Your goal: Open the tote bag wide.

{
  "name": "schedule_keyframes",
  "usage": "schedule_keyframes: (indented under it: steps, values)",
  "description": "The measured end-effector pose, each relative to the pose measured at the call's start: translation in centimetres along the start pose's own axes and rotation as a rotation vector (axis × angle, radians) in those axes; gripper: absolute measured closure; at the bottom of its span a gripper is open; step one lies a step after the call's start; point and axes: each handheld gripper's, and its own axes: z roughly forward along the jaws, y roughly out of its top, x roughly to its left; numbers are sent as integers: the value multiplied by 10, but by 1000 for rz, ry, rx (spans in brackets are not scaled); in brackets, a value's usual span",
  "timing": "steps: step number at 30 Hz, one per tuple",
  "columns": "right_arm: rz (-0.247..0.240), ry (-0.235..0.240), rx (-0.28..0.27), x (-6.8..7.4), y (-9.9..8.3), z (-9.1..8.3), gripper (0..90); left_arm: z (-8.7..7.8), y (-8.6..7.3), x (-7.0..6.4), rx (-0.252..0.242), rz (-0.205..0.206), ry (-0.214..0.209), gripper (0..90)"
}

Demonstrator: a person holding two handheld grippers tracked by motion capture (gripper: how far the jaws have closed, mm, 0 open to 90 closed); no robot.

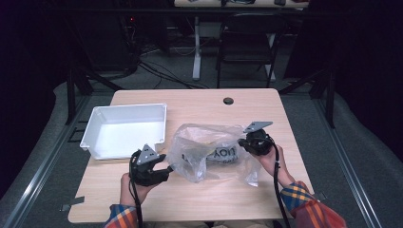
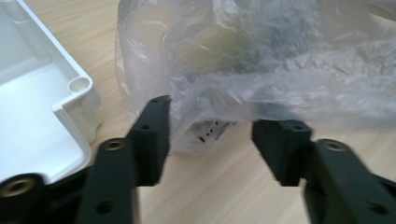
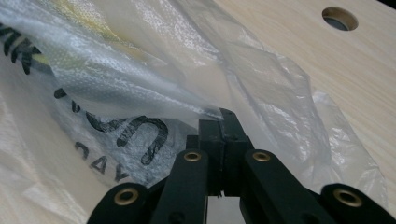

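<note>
- A pale wooden desk [image 1: 199, 194] stands in a dark room, a folding chair [image 1: 247, 40] behind it
- A white tray [image 1: 124, 130] sits left of the clear plastic bag [image 1: 214, 152] at mid-desk
- Left tool [image 2: 212, 140] gapes wide at the bag; right tool [image 3: 222, 128] pinches its film

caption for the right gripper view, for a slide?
Right gripper fingers shut on a fold of the clear plastic bag over the wooden table.
</note>
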Motion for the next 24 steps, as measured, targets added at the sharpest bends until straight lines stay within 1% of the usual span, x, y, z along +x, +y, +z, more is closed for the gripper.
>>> schedule_keyframes:
  steps: [1, 2, 3, 4, 5, 6, 8, 9, 11, 12, 13, 14, 15, 16, 17, 18, 19, 20, 22, 24]
  values:
    - [8, -1, 9, -3, -1, 4, 900, 9, 2, 2, 20, -4, 34, 665]
    - [8, -1, 9, -3, -1, 4, 900, 9, 2, 2, 20, -4, 34, 709]
    - [14, 2, 18, -5, -1, 9, 897, 20, 4, 8, 58, -13, 51, 775]
    - [22, 3, 19, -6, -2, 10, 895, 25, 3, 11, 87, -22, 61, 801]
    - [22, 3, 19, -6, -2, 10, 895, 25, 3, 11, 87, -22, 61, 837]
    - [25, 1, 21, -8, -2, 12, 895, 32, 0, 16, 115, -47, 50, 837]
    - [41, -4, 31, -12, -3, 17, 895, 41, -4, 22, 163, -76, 65, 881]
    - [47, -8, 52, -15, -5, 21, 895, 46, -7, 25, 186, -88, 58, 892]
    - [56, -9, 60, -16, -6, 24, 895, 55, -11, 29, 235, -102, 61, 893]
    - [65, -12, 66, -17, -7, 27, 894, 60, -12, 30, 249, -106, 62, 894]
    - [66, -17, 79, -17, -7, 29, 895, 64, -13, 31, 277, -105, 56, 895]
    - [70, -23, 84, -17, -8, 32, 895, 68, -14, 31, 297, -102, 63, 895]
    - [64, -35, 107, -17, -10, 37, 895, 73, -14, 31, 314, -97, 65, 896]
    - [64, -35, 107, -17, -10, 37, 895, 73, -14, 31, 314, -97, 65, 896]
    - [56, -46, 134, -17, -11, 40, 897, 79, -15, 32, 352, -83, 74, 897]
    - [55, -48, 140, -17, -12, 41, 898, 79, -15, 32, 352, -83, 74, 897]
    - [55, -48, 140, -17, -12, 41, 898, 82, -16, 33, 367, -81, 71, 897]
    - [54, -58, 150, -17, -13, 43, 899, 84, -16, 33, 380, -79, 76, 897]
    - [31, -69, 188, -19, -17, 45, 900, 86, -16, 34, 389, -70, 81, 898]
    - [37, -72, 191, -19, -18, 46, 900, 85, -17, 34, 387, -70, 80, 898]
